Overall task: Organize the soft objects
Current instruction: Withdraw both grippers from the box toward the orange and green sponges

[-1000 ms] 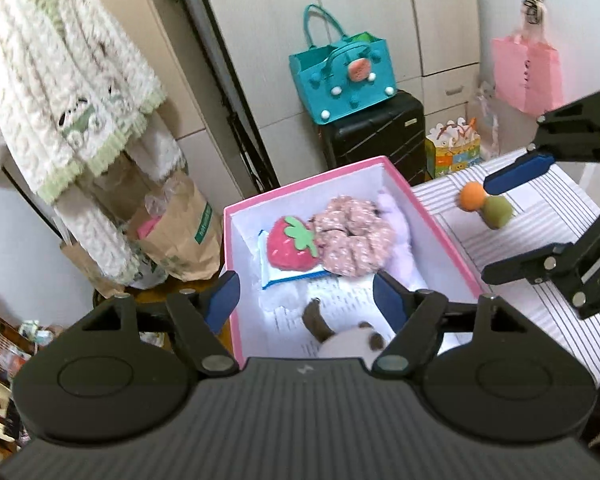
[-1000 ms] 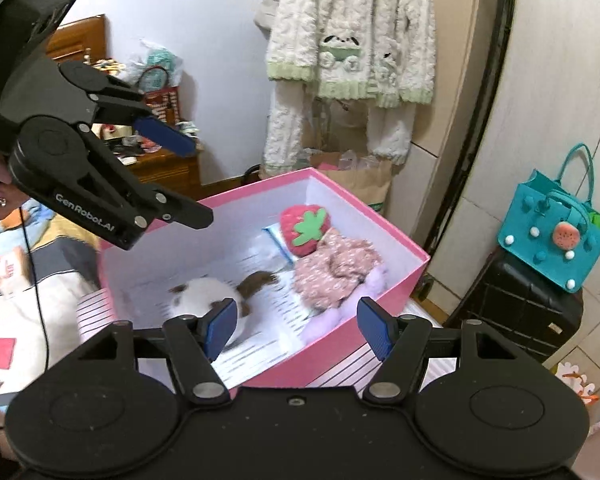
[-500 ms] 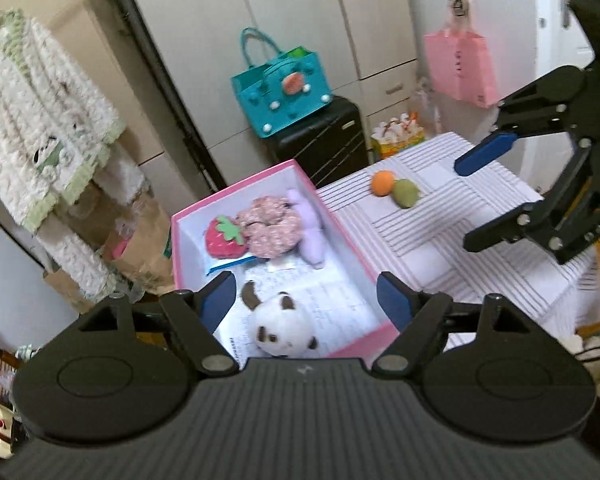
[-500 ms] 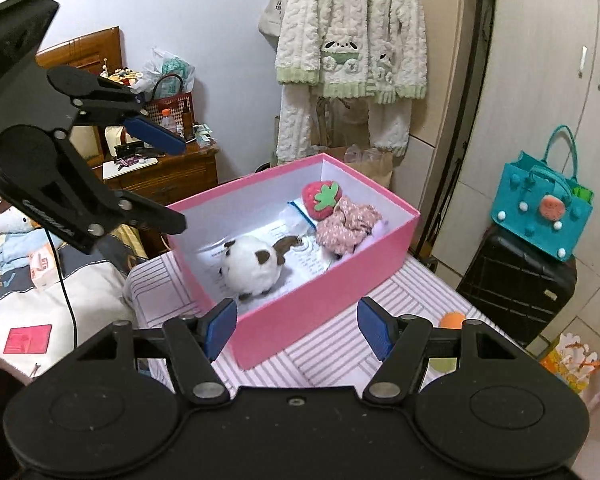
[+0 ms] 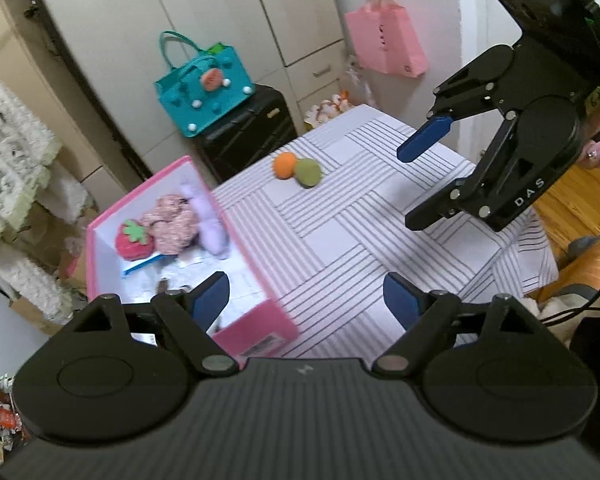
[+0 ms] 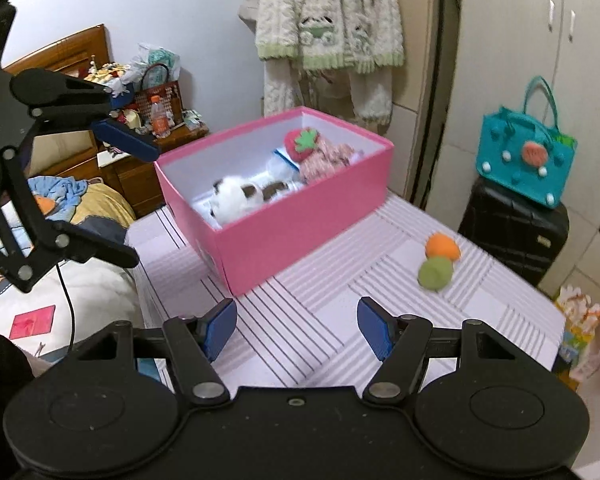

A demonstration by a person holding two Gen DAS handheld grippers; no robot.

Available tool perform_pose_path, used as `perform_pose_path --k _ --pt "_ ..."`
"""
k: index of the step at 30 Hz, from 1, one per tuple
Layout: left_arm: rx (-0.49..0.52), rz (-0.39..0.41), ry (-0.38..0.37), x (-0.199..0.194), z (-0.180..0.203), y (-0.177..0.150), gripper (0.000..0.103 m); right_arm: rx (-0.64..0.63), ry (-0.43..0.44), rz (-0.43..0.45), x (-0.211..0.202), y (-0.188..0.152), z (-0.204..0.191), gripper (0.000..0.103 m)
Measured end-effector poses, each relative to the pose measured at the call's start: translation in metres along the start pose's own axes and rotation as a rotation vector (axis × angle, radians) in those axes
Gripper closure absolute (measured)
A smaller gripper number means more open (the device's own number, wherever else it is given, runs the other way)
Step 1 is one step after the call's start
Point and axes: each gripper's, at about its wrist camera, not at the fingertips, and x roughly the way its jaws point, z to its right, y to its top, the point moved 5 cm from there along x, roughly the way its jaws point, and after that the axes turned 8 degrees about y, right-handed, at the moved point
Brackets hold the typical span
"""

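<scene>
- Left wrist view: left gripper [image 5: 306,300] jaws just widening, nothing between them.
- Right gripper [image 6: 296,328] spread, empty.
- Orange ball [image 6: 442,246] touching green ball [image 6: 435,273] beside pink box [image 6: 300,216].

The box [image 6: 300,216] looks like matt pink card, white inside. The plush strawberry [image 6: 302,144], the white toy [image 6: 234,196] and the two balls [image 6: 440,260] are fuzzy cloth (felt, by the look). A smooth striped cloth [image 5: 340,240] covers the table. The teal bag [image 6: 524,160] seems felt; the cardigan [image 6: 328,20] is nubbly knit.
</scene>
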Motion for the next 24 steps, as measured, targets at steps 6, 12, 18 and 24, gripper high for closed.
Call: perform_pose_path --k 6,12,18,24 --pt "0.005 -0.01 -0.038 0.025 0.018 0.011 0.019 0.031 0.0 -0.041 -0.001 -0.028 0.02 0.031" --pt "0.055 0.004 0.0 0.063 0.034 0.024 0.019 0.04 -0.012 -0.043 -0.006 -0.046 0.053 0.031" --pt "-0.04 0.01 -0.032 0.104 0.036 0.043 0.019 0.068 -0.005 -0.014 -0.012 -0.05 0.094 0.031" --pt "-0.195 0.053 -0.06 0.13 0.028 0.061 0.021 0.117 0.018 0.054 -0.005 -0.053 0.135 0.031"
